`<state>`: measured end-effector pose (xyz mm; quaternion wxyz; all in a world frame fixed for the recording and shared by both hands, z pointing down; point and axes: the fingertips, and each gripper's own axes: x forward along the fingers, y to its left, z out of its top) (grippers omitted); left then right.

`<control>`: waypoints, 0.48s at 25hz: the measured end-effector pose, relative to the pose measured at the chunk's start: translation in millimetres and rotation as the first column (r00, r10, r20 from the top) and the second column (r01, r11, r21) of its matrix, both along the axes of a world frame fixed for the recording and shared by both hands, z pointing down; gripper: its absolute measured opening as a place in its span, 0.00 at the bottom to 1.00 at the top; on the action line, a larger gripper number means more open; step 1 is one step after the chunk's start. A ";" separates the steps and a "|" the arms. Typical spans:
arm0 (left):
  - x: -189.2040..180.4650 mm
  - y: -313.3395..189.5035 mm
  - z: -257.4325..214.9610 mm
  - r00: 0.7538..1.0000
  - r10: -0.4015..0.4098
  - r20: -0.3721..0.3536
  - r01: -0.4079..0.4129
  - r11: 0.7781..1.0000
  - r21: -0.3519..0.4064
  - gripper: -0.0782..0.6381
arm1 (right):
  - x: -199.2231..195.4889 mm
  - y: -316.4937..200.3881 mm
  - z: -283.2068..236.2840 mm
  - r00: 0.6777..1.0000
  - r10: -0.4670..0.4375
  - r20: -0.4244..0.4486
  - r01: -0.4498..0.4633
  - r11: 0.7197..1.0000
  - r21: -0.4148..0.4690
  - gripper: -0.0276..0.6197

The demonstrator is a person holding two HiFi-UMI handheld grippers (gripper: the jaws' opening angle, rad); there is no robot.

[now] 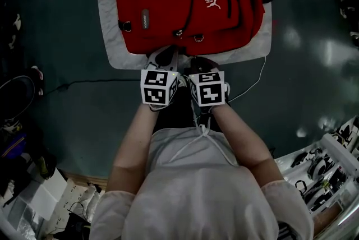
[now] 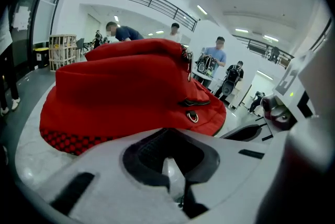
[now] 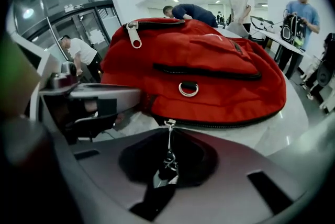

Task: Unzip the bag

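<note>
On the mat (image 1: 111,37), the bag (image 1: 185,3) lies crosswise, top rightward; right gripper (image 3: 166,177) pinches its zipper pull (image 3: 168,147), left gripper (image 2: 175,186) closed.

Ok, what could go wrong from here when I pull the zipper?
1. The right tool pinches only the thin metal zipper pull; a sharp tug may let it slip out.
2. The left tool is shut on nothing and the red bag lies unheld on the white surface, so the whole bag may slide instead of unzipping.
</note>
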<state>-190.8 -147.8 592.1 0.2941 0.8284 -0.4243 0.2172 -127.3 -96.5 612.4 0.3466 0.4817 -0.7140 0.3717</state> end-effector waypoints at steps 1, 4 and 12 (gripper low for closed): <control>0.3 -0.4 1.2 1.000 0.001 0.017 -0.001 1.000 -0.001 0.14 | 0.0 0.1 0.0 1.000 -0.011 0.006 0.011 1.000 -0.001 0.11; 2.3 -1.2 2.7 0.998 0.006 0.066 -0.007 1.000 0.016 0.14 | 0.2 0.5 0.3 0.998 -0.054 0.024 0.055 0.998 -0.009 0.09; 7.2 1.3 1.3 0.994 -0.005 0.109 0.001 0.999 0.035 0.14 | 14.9 4.5 -2.4 0.980 -0.198 0.011 0.198 0.980 0.002 0.09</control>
